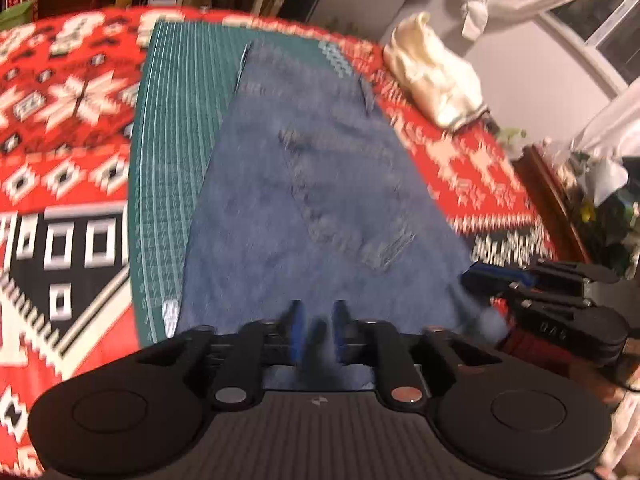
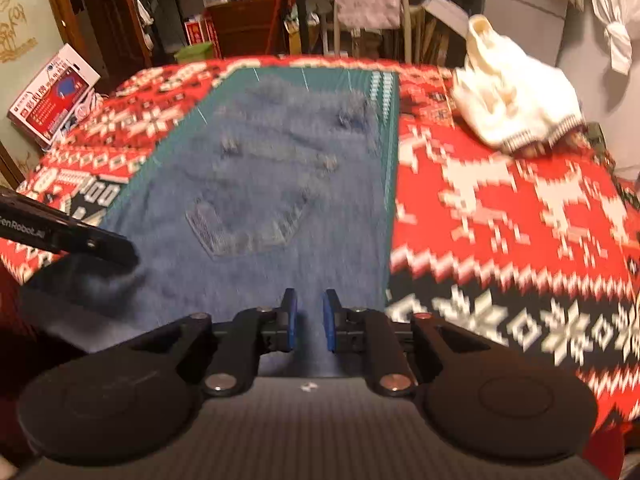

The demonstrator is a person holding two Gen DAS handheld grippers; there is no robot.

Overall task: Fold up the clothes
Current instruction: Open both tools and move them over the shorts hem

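Observation:
A pair of blue jeans (image 1: 312,184) (image 2: 276,184) lies lengthwise on a green cutting mat (image 1: 168,168) (image 2: 384,128), back pocket up. In the left wrist view my left gripper (image 1: 319,330) is shut on the near denim edge, and cloth fills the gap between its blue pads (image 1: 298,332). My right gripper (image 2: 310,320) grips the same near edge further right, with denim between its pads (image 2: 330,320). Each gripper shows in the other's view: the right gripper (image 1: 476,276) at the jeans' right corner, the left gripper (image 2: 120,250) at the left corner. Both views are motion-blurred.
A red, white and black patterned cloth (image 1: 68,120) (image 2: 512,208) covers the table under the mat. A crumpled cream sweater (image 1: 432,76) (image 2: 516,108) lies at the far right. Shelves, boxes and hanging clothes crowd the room behind the table.

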